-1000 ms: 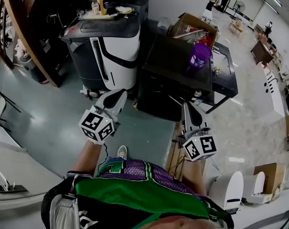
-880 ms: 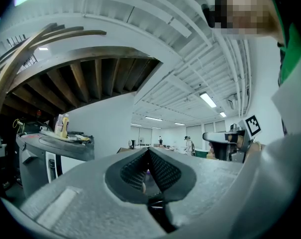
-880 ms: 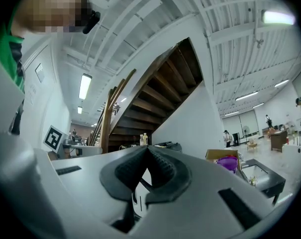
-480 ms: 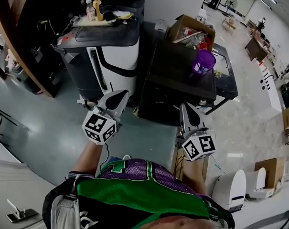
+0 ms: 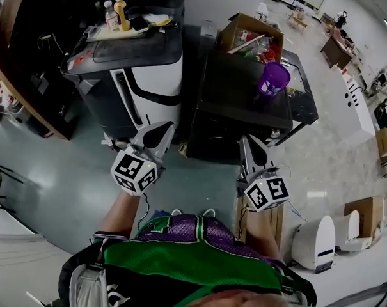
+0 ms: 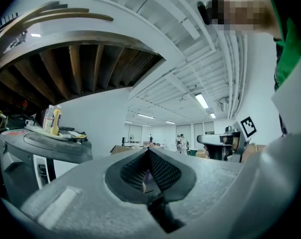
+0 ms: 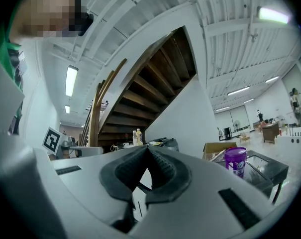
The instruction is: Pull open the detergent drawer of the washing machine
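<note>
A dark box-shaped washing machine point(image 5: 238, 94) stands ahead at the middle of the head view, with a purple tub point(image 5: 273, 77) on its top. I cannot make out its detergent drawer from here. My left gripper point(image 5: 162, 128) is shut and empty, held level in front of the gap between that machine and a black-and-white unit point(image 5: 148, 75). My right gripper point(image 5: 249, 139) is also shut on nothing, just short of the dark machine's near front edge. The left gripper point(image 6: 148, 150) and the right gripper point(image 7: 148, 150) each show their pads meeting in their own views.
Bottles point(image 5: 116, 13) and clutter sit on the black-and-white unit. An open cardboard box point(image 5: 251, 34) lies behind the dark machine, and a glass-topped table point(image 5: 302, 88) stands to its right. A wooden staircase point(image 7: 140, 93) rises at the left. White devices point(image 5: 315, 242) stand near my right side.
Both grippers have advanced toward the machines, which now sit nearer and lower in the head view. Both stay shut and empty.
</note>
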`<state>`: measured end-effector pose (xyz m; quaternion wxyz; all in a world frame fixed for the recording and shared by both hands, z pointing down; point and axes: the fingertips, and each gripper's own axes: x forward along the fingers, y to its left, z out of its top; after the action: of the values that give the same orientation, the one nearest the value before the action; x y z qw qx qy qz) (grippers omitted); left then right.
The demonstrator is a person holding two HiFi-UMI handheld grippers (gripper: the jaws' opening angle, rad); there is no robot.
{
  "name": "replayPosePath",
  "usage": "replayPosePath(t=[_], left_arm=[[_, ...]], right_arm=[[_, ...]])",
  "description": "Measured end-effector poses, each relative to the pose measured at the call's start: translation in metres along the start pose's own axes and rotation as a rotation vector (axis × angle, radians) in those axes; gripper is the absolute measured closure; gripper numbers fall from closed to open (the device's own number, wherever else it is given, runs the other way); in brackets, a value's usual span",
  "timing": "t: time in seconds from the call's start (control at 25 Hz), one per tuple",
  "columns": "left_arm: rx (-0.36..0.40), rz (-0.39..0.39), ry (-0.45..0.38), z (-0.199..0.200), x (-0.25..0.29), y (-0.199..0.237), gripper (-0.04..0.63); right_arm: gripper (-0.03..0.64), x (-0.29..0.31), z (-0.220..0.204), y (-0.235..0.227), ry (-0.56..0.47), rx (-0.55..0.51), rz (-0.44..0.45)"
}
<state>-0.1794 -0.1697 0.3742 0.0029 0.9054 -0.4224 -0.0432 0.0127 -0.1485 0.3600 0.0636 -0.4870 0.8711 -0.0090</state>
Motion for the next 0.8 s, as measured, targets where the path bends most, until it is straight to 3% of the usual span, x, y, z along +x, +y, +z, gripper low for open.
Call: replayPosePath(t=[0.16, 0.4, 0.48, 0.8], left_arm=[[0.019, -0.002, 0.001, -0.007, 0.012, -0.001, 0.578], [-0.02, -0.037, 0.002, -0.014, 0.019, -0.01, 0.577], [-0.027, -0.042, 0.005, -0.017, 0.021, -0.011, 0.578], [-0.036, -0.092, 0.029, -0.029, 0.022, -0.025, 0.578]], right_arm=[[0.616, 0.001, -0.002, -0.009, 0.007, -0.017, -0.001], [0.609, 0.01, -0.01, -0.015, 0.026, -0.016, 0.008], [0.535, 0.013, -0.012, -0.015, 0.021, -0.006, 0.025], [0.416, 0.014, -0.044, -0.013, 0.042, 0.132, 0.085]])
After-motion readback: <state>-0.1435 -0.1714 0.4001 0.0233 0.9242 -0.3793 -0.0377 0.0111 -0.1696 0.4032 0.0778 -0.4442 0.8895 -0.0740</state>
